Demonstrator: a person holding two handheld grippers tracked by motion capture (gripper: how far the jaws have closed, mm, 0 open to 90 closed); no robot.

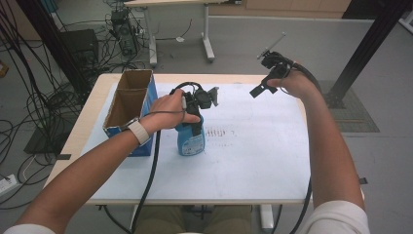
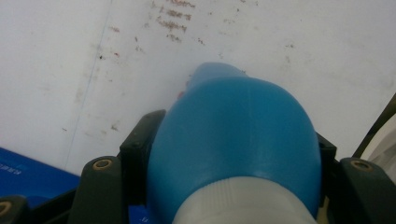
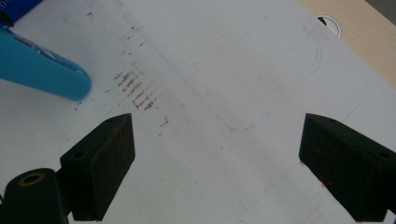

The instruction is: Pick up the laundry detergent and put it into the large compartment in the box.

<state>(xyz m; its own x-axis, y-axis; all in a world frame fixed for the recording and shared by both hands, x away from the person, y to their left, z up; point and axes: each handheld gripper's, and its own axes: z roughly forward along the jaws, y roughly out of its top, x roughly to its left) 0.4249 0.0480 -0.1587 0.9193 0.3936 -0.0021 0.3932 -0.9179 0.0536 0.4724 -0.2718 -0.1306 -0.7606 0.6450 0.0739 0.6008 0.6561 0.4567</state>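
Observation:
A blue plastic bottle point(image 1: 190, 141) with a white neck stands upright on the white table sheet point(image 1: 253, 161), just right of the box. My left gripper point(image 1: 196, 121) comes down from above and is shut on the bottle's upper body. In the left gripper view the bottle point(image 2: 233, 135) sits between the black pads point(image 2: 142, 149), which press on both its sides. My right gripper point(image 1: 265, 78) hangs in the air over the table's far right part. Its jaws stand wide open with nothing between them point(image 3: 226, 163). The right gripper view has the bottle point(image 3: 42, 70) at its upper left.
An open cardboard box point(image 1: 127, 105) with blue sides stands at the table's left, close to the bottle and my left wrist. Faint brown marks point(image 1: 220, 132) stain the sheet right of the bottle. Table legs and cables lie on the floor beyond the far edge.

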